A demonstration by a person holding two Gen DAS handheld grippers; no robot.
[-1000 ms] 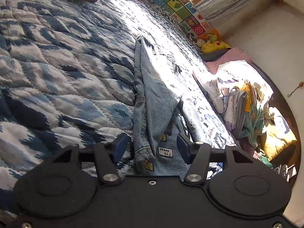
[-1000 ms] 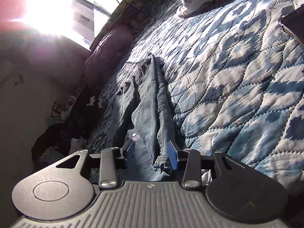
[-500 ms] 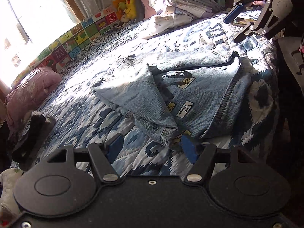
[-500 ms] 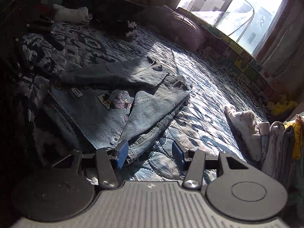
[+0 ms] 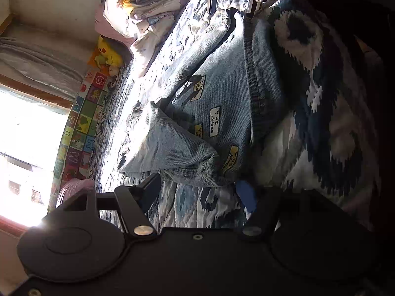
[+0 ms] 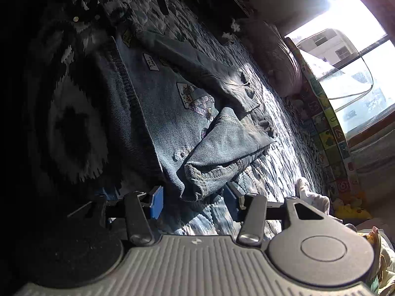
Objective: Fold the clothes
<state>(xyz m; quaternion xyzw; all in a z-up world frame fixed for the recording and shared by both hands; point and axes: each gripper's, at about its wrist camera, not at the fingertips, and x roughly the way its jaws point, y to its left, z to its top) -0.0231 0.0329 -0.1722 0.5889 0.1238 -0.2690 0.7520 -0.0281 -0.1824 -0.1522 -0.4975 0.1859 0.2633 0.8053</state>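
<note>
Both grippers released, empty: left gripper (image 5: 200, 192) and right gripper (image 6: 193, 201) each face a folded-in sleeve cuff of the denim jacket (image 5: 229, 98) at the quilt's (image 5: 321, 113) near edge; pinch both layers at matching points so the fold stays square.

A bedroom in a private home, seen from a wide bed covered by a blue-and-white patterned quilt (image 5: 308, 133) on which a denim garment (image 5: 229, 93) lies spread. A pink pillow (image 6: 279, 64) rests near a bright window (image 6: 350, 56) that looks out on an apartment building, with a child's alphabet play mat (image 5: 81, 123) propped along the sill and gathered curtains (image 5: 37, 56) beside it. A yellow plush toy (image 5: 107, 54) and a stack of folded clothes (image 5: 150, 2) sit at the bed's far edge against a plain wall.
</note>
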